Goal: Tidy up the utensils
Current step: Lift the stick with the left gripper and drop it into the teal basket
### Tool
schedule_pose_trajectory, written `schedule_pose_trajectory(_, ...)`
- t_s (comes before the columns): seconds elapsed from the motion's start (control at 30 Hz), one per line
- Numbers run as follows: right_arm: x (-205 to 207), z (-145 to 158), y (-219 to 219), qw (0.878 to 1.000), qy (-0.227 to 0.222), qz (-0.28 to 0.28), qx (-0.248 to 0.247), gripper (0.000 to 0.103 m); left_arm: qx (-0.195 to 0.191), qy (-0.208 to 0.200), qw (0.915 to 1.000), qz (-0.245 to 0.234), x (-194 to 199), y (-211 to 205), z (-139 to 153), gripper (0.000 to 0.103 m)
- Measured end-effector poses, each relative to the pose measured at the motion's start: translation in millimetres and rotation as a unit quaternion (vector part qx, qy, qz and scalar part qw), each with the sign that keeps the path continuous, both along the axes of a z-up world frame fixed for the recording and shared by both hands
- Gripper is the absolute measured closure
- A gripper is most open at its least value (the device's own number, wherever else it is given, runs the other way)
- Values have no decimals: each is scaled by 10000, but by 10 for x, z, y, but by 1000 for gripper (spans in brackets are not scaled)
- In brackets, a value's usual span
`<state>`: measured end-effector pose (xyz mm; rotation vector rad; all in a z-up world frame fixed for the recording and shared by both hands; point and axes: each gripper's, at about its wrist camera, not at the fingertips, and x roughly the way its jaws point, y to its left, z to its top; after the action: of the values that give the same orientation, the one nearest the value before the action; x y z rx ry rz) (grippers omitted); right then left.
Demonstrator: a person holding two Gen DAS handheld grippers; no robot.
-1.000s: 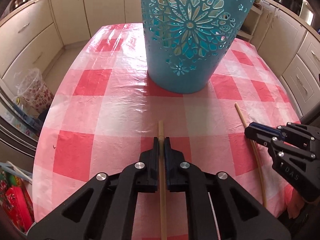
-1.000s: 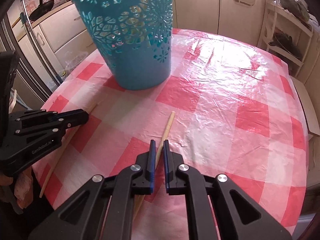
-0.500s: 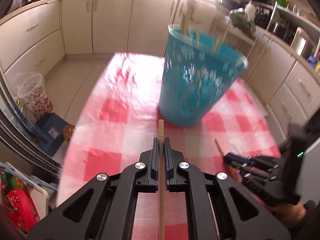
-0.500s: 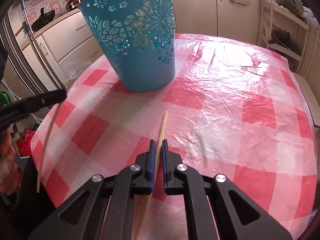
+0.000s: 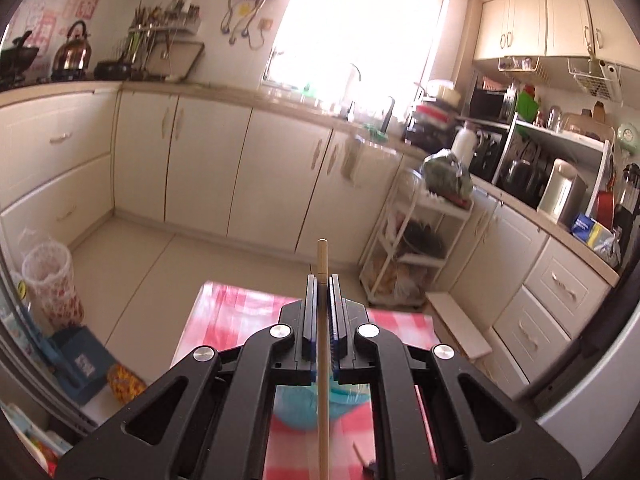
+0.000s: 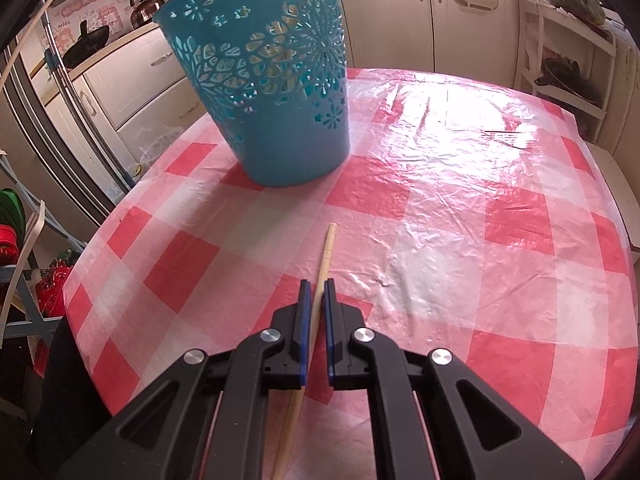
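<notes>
A chopstick [image 5: 322, 360] is clamped by the left hand-held gripper [image 5: 321, 280], another chopstick [image 6: 320, 288] by the right hand-held gripper [image 6: 313, 285]; far left on the table [image 6: 460, 208], a blue basket [image 6: 276, 92] is seen.

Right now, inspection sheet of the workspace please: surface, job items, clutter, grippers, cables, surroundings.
Surface: red-checked tablecloth, plastic-covered, wrinkled.
Job's things: two chopsticks, both gripped; teal cut-out basket upright on the cloth.
Clutter: nothing seen on the cloth.
Grippers: left gripper shut on left chopstick, above the basket; right gripper shut on right chopstick, low over the cloth.
Cables: nothing seen.
Surroundings: cream cabinets, kettle, white rack.
</notes>
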<state>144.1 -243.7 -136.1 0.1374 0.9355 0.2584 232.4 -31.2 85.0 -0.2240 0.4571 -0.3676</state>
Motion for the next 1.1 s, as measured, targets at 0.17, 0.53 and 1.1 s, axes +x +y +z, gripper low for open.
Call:
schedule_pose_trajectory(0.17,11,-20,-55,9998,35,-21,214,97,-123,-408,9988,240,342,-216,129,98)
schedule_pose_trajectory(0.53,20,-30,-115,9989,77,3,458,95,-233,-442,9976,474,941,-531,-244,98)
schedule_pose_trajectory(1.1,-1,-28,-184,9979,111,-16,644,95,937,175,9952,228,594,-619,-736,90)
